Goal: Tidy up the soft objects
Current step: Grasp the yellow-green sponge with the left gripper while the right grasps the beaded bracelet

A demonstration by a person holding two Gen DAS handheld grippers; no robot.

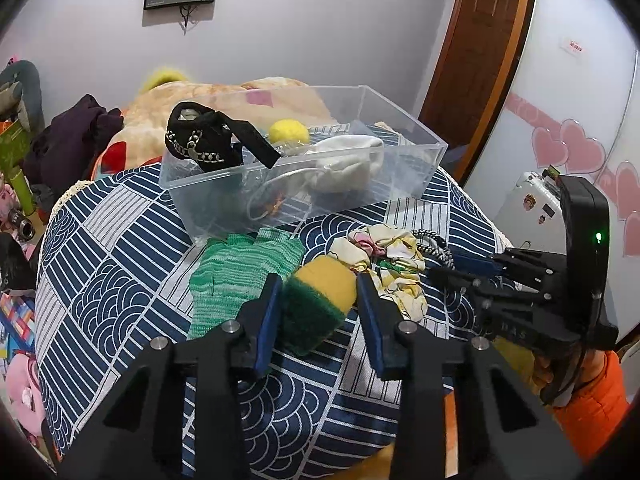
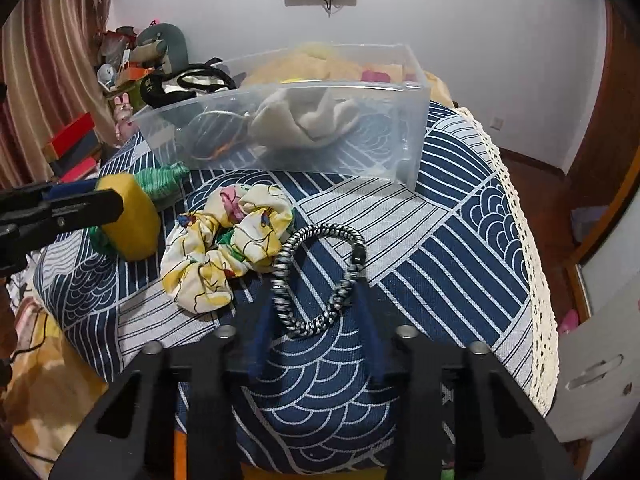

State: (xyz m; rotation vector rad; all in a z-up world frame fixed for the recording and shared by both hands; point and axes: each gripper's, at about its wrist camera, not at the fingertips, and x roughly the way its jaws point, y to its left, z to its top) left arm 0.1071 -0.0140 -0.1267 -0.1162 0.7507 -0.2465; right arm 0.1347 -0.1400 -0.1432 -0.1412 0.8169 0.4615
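Note:
A yellow and green sponge (image 1: 320, 300) stands on the blue patterned cloth (image 1: 120, 272) between the fingers of my open left gripper (image 1: 320, 312); the left pad touches it, the right stands apart. It also shows in the right wrist view (image 2: 132, 220). A green knit glove (image 1: 236, 276) lies left of it. A floral scrunchie (image 2: 224, 244) and a black and white braided bracelet (image 2: 316, 276) lie in front of my right gripper (image 2: 316, 320), which is open around the bracelet's near end. The clear plastic bin (image 1: 404, 184) holds a black strap item (image 1: 208, 140), a yellow pompom (image 1: 288, 130) and white cloth (image 1: 348, 164).
The cloth covers a rounded table with a lace edge (image 2: 536, 264). Clutter, toys and dark clothes (image 1: 76, 136) lie at the left. A white wardrobe with pink hearts (image 1: 580, 148) and a brown door frame (image 1: 476, 60) stand at the right.

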